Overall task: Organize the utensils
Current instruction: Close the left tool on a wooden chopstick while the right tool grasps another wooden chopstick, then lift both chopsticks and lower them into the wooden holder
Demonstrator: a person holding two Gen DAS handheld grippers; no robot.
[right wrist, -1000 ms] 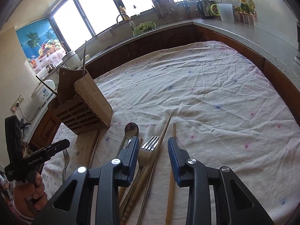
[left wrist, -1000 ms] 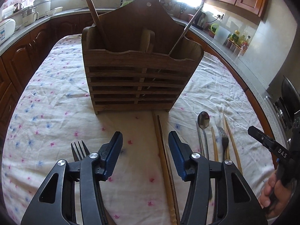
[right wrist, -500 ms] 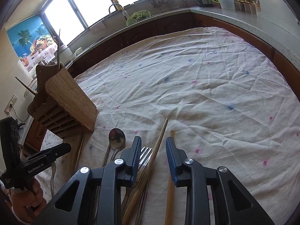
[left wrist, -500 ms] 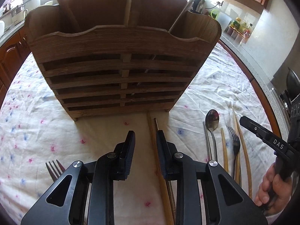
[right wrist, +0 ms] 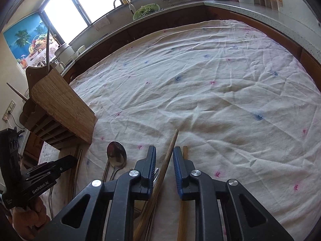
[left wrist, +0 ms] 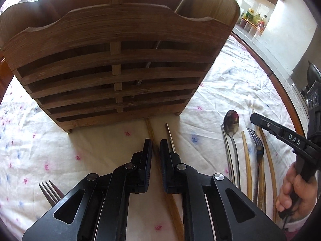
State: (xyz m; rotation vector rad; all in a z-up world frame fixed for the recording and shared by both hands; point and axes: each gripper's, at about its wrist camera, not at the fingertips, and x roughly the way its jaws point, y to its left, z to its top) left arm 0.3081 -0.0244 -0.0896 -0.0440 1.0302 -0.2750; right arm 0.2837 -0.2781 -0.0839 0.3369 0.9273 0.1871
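Observation:
A slatted wooden utensil holder (left wrist: 120, 64) stands on the flowered cloth, close in front of my left gripper (left wrist: 156, 140). The left jaws are nearly closed around a wooden chopstick (left wrist: 152, 138) lying on the cloth; a metal chopstick (left wrist: 170, 138) lies just right of it. My right gripper (right wrist: 164, 150) straddles a long wooden chopstick (right wrist: 170, 150), jaws narrowed with gaps either side. A spoon (right wrist: 116, 156), a fork (left wrist: 257, 146) and more chopsticks (left wrist: 245, 152) lie in a row. The holder also shows in the right wrist view (right wrist: 60, 108).
Another fork (left wrist: 49, 188) lies at the left near my left gripper. A second wooden chopstick (right wrist: 184, 156) lies right of the right gripper. The tablecloth (right wrist: 220, 80) stretches far right. Kitchen counter (right wrist: 260, 12) with kettle and jars runs behind.
My left gripper moved forward toward the holder and its jaws closed in around the wooden chopstick. My right gripper lowered and narrowed around its chopstick.

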